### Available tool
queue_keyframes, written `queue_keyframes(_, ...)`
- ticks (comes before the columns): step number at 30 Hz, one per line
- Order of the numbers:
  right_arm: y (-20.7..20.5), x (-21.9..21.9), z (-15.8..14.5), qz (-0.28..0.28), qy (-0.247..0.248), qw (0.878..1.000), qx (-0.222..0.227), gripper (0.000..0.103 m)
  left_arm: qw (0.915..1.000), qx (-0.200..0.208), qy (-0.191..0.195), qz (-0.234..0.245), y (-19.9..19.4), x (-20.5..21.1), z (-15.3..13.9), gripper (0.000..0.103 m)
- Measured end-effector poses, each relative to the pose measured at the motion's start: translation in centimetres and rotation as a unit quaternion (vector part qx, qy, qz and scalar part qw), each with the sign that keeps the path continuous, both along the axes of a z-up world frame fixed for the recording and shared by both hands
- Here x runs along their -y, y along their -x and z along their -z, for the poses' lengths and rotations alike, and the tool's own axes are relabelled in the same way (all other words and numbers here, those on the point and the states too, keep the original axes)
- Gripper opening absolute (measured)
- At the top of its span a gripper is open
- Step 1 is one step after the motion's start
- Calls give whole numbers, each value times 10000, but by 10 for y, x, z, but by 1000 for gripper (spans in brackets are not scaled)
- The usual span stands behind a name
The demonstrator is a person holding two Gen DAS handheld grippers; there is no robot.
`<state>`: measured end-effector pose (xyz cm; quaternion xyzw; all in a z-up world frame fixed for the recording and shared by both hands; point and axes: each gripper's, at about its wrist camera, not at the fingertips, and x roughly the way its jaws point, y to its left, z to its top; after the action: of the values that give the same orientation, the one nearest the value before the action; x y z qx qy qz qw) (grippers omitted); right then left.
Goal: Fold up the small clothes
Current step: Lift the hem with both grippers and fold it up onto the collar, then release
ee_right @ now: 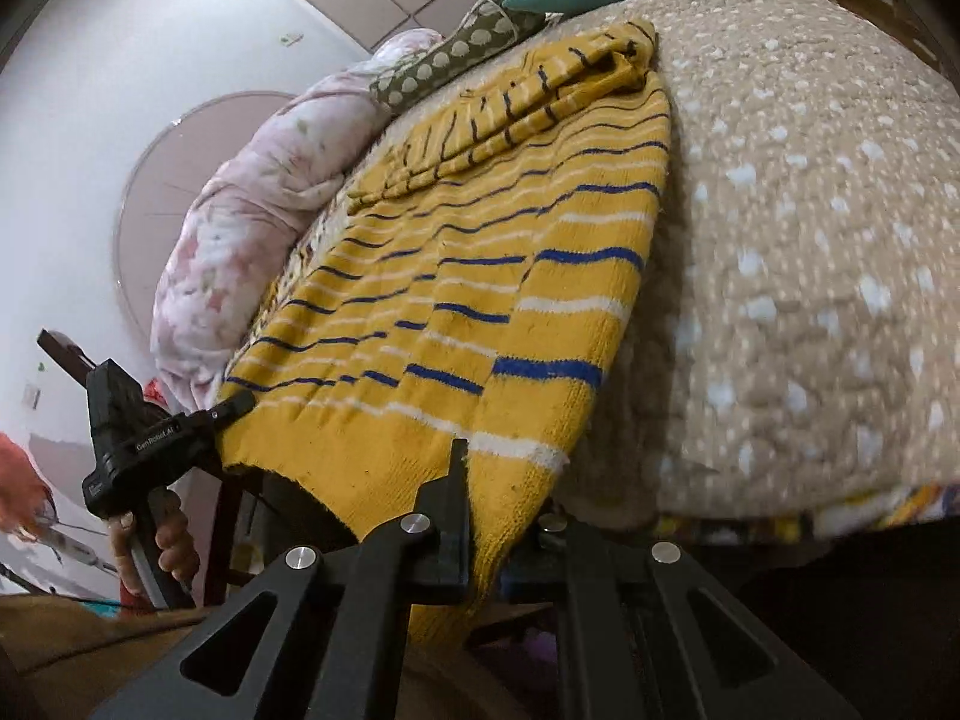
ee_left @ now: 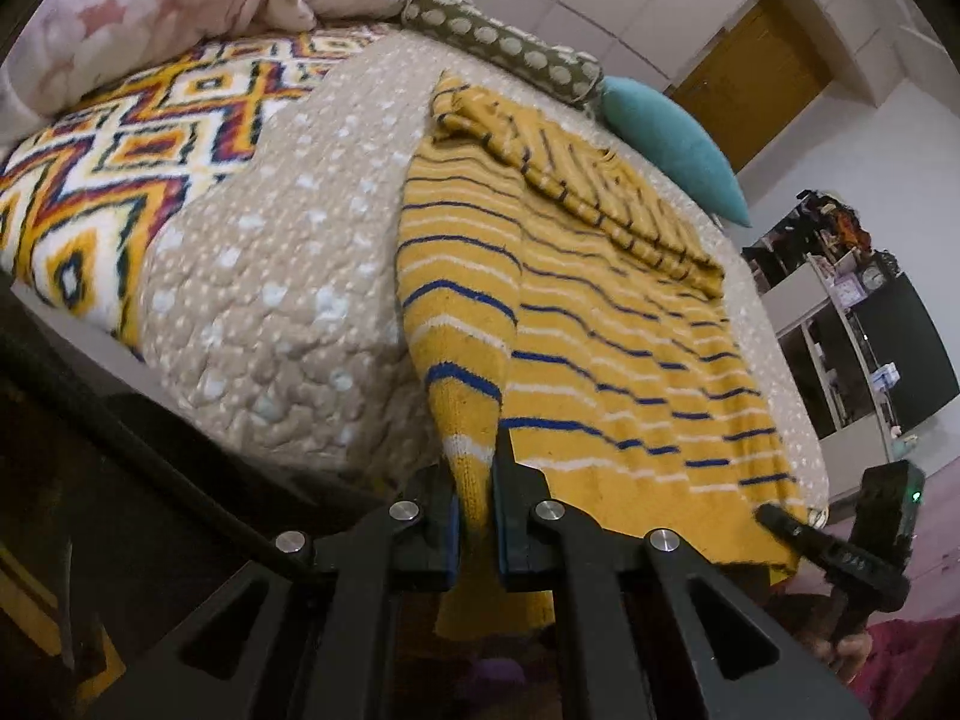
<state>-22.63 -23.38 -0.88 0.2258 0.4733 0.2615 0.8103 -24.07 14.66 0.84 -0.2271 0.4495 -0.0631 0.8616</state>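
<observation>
A yellow knit sweater with blue and white stripes lies on the bed, its sleeves folded across the far end; it also shows in the right wrist view. My left gripper is shut on the sweater's near left hem corner, which hangs over the bed edge. My right gripper is shut on the near right hem corner. In the left wrist view the right gripper sits at the hem's other corner. In the right wrist view the left gripper sits at the far-left hem corner.
A beige dotted quilt covers the bed over a patterned blanket. A pink floral duvet, a dotted bolster and a teal pillow lie at the far end. Shelves stand to the right.
</observation>
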Motion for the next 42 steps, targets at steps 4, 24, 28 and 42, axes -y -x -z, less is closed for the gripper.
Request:
queue_keyframes(4, -15, 4, -11, 38, -87, 9999, 127, 7, 9998, 211, 1, -4, -24, -6, -12, 8)
queue_keyframes(24, -271, -17, -72, 991, 98, 9939, 472, 7, 9973, 168, -635, -340, -287, 8, -49, 8)
queue_keyframes(28, -287, -12, -56, 1038, -9, 9942, 283, 8, 9979, 24, -586, -267, -304, 6, -34, 9)
queue_keyframes(42, -361, 11, -26, 1401, -440, 9889, -220, 63, 9959, 110, 280, -851, -347, -30, -33, 58)
